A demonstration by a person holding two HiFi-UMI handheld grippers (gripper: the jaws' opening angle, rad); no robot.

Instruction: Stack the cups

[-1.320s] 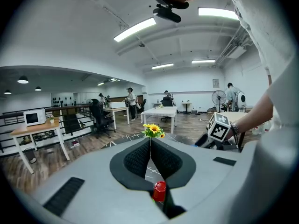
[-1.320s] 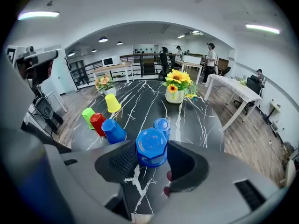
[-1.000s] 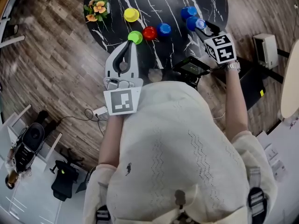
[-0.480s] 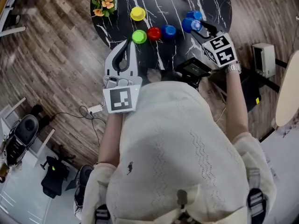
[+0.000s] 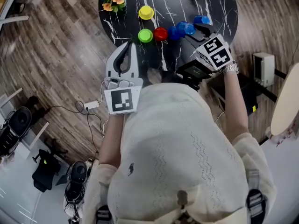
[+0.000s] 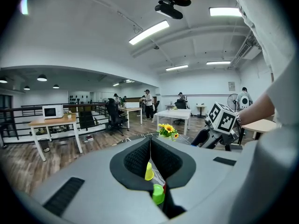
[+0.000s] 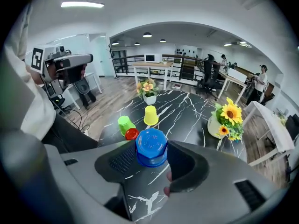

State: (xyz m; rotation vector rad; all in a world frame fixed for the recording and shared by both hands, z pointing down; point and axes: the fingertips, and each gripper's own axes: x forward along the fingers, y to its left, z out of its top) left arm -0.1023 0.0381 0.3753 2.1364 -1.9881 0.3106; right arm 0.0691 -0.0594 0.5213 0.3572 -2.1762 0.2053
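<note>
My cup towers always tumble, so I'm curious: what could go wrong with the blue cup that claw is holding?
The fingers of the right gripper pinch the blue cup by its sloping sides, so it might slip out. It is close to another blue cup and the red cup, so a bump could topple them. The green cup stands near the table edge; a shove might push it off.

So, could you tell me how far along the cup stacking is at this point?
Done: no stack shows yet. The yellow cup, green cup, red cup, the blue cup beside it and a farther blue cup stand singly on the table. In hand: the right tongs grip a third blue cup. The left tongs are shut and empty. Left: all the stacking.
</note>
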